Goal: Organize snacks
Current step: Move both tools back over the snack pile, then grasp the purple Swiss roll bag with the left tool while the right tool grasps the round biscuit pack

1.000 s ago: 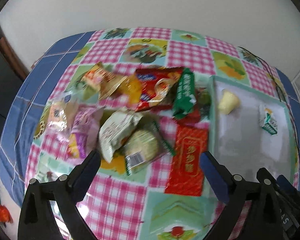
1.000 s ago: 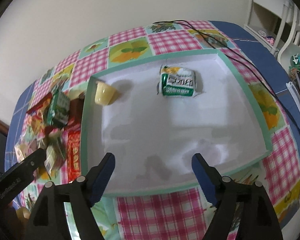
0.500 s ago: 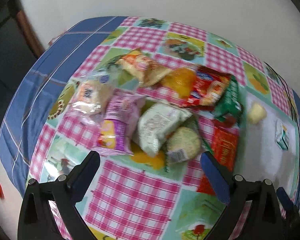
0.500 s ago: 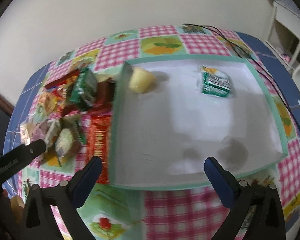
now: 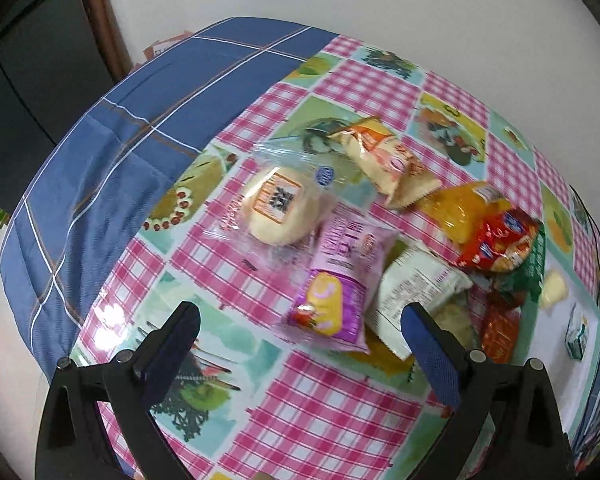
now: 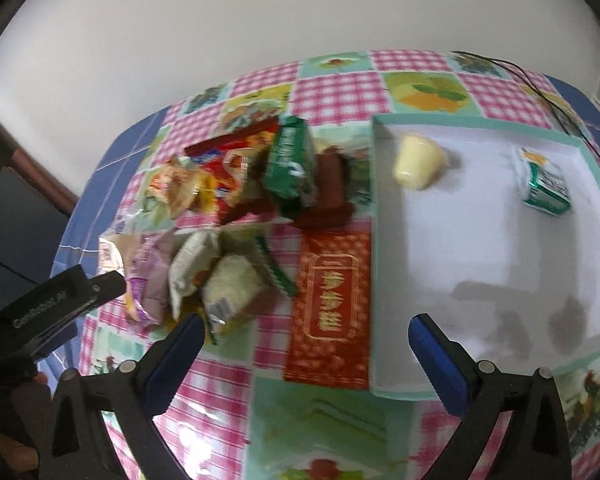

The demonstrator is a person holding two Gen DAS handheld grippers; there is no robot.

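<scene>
A pink-checked oilcloth (image 5: 324, 412) with fruit pictures covers the worktop, a blue plaid cloth (image 5: 112, 184) showing beyond its left edge, a black cable (image 6: 540, 88) trailing off its far right corner (against a white wall (image 6: 260, 20)).

Both views are brightly and evenly lit, with soft, short shadows. Glare sits on the glossy tablecloth (image 5: 112, 316) near the lower left of the left wrist view and glints off the clear bun wrapper (image 5: 278, 204). Motion blur smears the snack pile (image 6: 228, 216) and the checks in the right wrist view. Faint grey shadows lie on the white tray (image 6: 500, 248) floor. Fisheye bending curves the desk into a dome, and dark vignetting fills the corners of both views.
</scene>
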